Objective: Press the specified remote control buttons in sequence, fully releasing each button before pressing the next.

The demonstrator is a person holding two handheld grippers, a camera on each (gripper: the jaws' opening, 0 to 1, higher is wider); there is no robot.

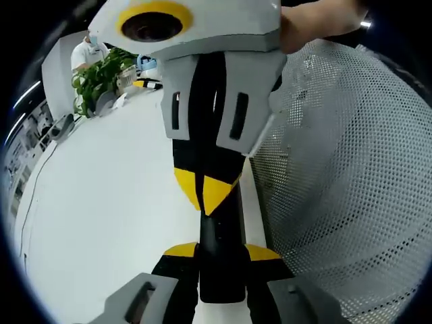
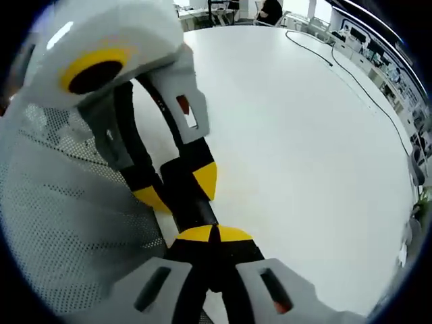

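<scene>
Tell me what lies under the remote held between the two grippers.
Beneath the black remote is the bare white table. The left gripper clamps one end, the right gripper meets it. Its buttons and underside are hidden.

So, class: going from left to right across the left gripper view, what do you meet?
Green plant → white table → black remote control, held between the left tongs and touched from above by the right tongs → white mesh sleeve.
</scene>
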